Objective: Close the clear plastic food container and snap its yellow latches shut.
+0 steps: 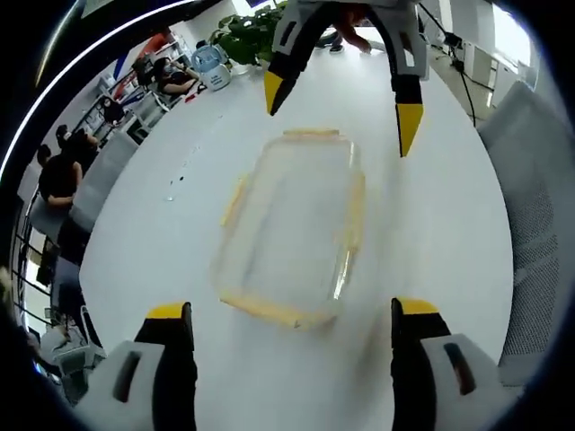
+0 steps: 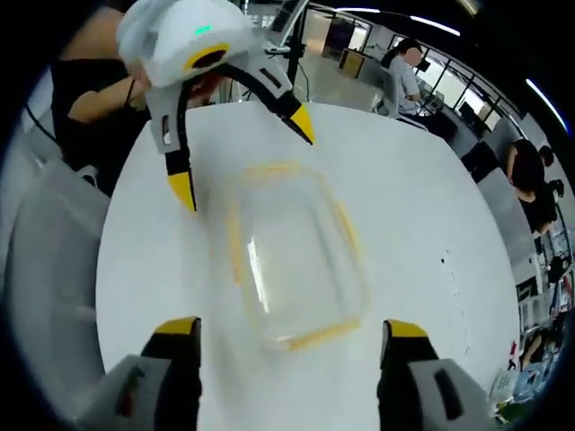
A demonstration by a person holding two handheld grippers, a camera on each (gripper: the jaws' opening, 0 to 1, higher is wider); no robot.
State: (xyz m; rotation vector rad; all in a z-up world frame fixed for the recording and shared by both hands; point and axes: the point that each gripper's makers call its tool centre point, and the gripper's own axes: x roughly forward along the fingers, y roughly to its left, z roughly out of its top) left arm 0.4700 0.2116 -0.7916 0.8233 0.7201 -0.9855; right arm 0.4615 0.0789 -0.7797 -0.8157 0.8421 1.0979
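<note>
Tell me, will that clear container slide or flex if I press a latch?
The container looks empty and thin-walled, so probably light. On the smooth white table it may well slide when pushed from one side. Its low, flat shape makes tipping unlikely.

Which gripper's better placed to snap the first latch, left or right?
Roughly even, slight edge to the left. Both grippers hover open at opposite ends of the clear container. The left gripper already brackets the near yellow latch; the right gripper sits similarly over its end.

One clear container (image 1: 292,229), four yellow latches (image 1: 357,199), two hand-held grippers (image 1: 292,328), one white table (image 1: 431,242).
</note>
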